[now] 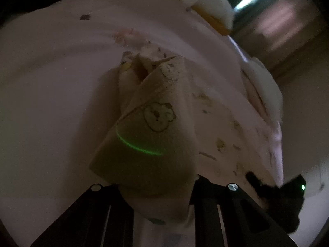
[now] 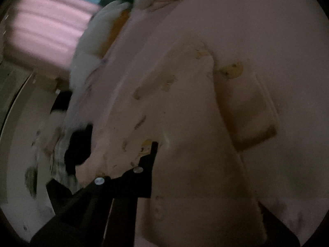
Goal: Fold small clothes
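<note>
The left gripper (image 1: 156, 187) is clamped on a half-folded garment (image 1: 148, 135); the right gripper (image 2: 205, 175) also seems clamped on cloth (image 2: 195, 144). Folding is unfinished.

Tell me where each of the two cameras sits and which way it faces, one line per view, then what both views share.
Left wrist: sits on the left gripper, looking along its black fingers down at a beige garment with a bear print held between them, over the pink printed sheet.
Right wrist: sits on the right gripper, looking across a pale garment draped close to the lens; one black finger shows clearly.
Shared: the pink sheet, the white pillows and the bright window beyond.
</note>
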`<action>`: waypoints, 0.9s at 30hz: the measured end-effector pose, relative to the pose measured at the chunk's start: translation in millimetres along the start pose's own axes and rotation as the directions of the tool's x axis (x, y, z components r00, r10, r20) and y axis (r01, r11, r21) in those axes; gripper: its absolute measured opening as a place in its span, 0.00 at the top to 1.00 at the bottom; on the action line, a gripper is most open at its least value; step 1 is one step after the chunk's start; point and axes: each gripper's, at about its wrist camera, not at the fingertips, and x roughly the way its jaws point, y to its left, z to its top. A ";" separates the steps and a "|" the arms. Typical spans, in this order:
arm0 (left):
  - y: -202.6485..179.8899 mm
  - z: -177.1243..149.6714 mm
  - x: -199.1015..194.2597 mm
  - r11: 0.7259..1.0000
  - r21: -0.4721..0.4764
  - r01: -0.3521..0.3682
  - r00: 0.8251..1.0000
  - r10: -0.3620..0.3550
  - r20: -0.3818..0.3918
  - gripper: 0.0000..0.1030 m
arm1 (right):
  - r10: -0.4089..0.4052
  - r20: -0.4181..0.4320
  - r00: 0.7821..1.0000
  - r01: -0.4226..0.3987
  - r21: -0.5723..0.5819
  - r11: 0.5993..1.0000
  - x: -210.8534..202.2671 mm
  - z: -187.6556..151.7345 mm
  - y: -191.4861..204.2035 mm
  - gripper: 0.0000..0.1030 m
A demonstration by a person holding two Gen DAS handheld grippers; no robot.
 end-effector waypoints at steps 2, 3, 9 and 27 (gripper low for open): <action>5.5 -32.0 -29.3 0.999 0.040 0.027 0.999 -0.026 -0.021 0.84 | 0.036 -0.022 0.999 -0.036 -0.028 0.999 -22.1 -21.5 -1.2 0.90; 7.5 -45.0 -36.5 0.998 0.061 0.026 0.999 -0.024 -0.028 0.83 | 0.048 -0.035 0.998 -0.049 -0.043 0.998 -33.4 -33.2 -2.7 0.89; 41.3 -98.9 -60.1 0.999 0.004 0.043 0.999 -0.043 -0.026 0.77 | 0.021 -0.114 0.993 -0.030 -0.074 0.997 -81.3 -110.0 -37.1 0.92; 84.4 -122.9 -121.1 0.978 -0.051 -0.201 0.978 0.204 0.053 0.92 | -0.216 0.033 0.976 0.218 -0.130 0.967 -150.3 -137.1 -56.3 0.92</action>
